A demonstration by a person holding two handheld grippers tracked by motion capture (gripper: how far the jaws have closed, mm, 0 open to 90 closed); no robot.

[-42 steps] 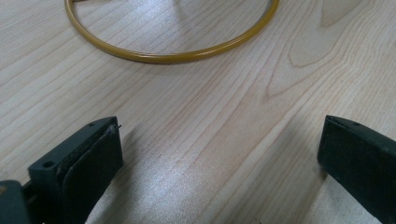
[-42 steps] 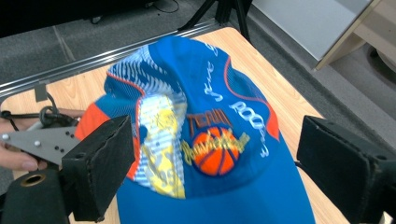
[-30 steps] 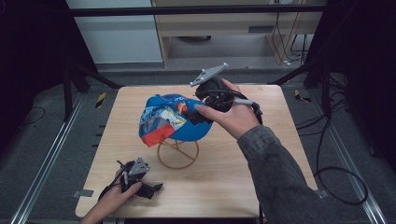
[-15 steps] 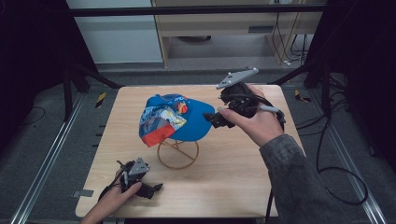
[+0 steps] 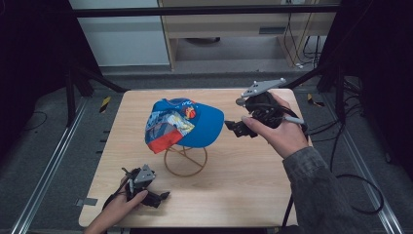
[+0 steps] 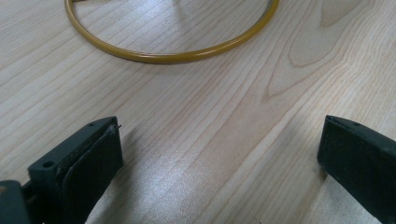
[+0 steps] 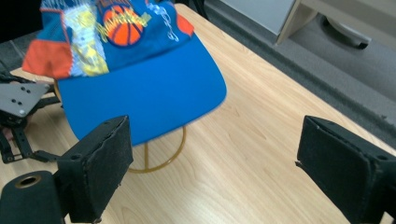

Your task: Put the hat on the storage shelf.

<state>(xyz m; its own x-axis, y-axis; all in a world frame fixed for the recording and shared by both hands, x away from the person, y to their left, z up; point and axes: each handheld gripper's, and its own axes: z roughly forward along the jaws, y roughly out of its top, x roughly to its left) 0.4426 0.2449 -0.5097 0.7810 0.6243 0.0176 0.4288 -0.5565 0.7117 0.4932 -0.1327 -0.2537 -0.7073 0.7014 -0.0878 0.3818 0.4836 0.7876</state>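
A blue cap (image 5: 187, 124) with a basketball patch and bright printed panels sits on a yellow wire stand (image 5: 185, 161) in the middle of the wooden table (image 5: 243, 185). To its right, a hand holds my right gripper (image 5: 237, 128) above the table, open, jaws facing the cap's brim and a short way from it. In the right gripper view the cap (image 7: 140, 88) lies ahead of the gripper (image 7: 212, 140), with nothing between the jaws. My left gripper (image 5: 160, 197) rests on the table near the front left edge, open (image 6: 219, 135) and empty, pointing at the stand's base ring (image 6: 173, 53).
The left gripper (image 7: 18, 116) is also seen past the cap in the right gripper view. Bare wood lies to the right of the stand and in front of it. Black frame posts flank the table. Cables (image 5: 350, 180) trail over the floor at right.
My right gripper has drawn back to the right, from over the cap's brim to a spot beside it. The cap stays on the stand. The left gripper has not moved.
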